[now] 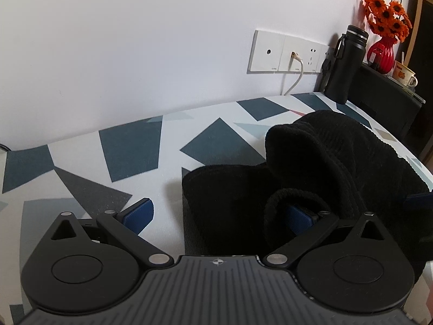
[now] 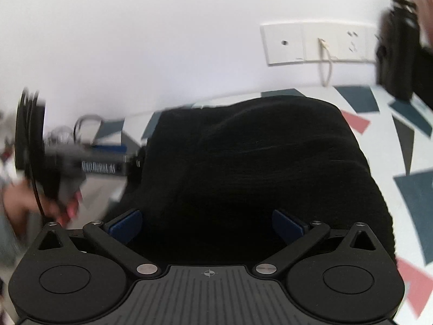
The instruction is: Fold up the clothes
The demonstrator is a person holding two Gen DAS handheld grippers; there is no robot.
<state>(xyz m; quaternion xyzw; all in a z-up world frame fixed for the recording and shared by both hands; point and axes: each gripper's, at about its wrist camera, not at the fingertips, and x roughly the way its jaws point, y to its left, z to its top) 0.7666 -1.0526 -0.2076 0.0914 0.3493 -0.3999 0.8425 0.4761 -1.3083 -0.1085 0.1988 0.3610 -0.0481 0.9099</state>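
A plain white wall (image 1: 135, 40) rises behind a surface covered in a cloth with blue, grey and pink angular shapes (image 1: 130, 149). A white socket panel (image 1: 286, 51) holds a plugged-in white cable (image 1: 296, 78). Even light fills the room.

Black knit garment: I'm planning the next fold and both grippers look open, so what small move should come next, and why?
Probably close the left gripper on the bunched edge. The black knit garment lies rumpled on the patterned tabletop, with one blue pad tucked under a fold and the other off the cloth. The right gripper gapes over the garment, gripping nothing.
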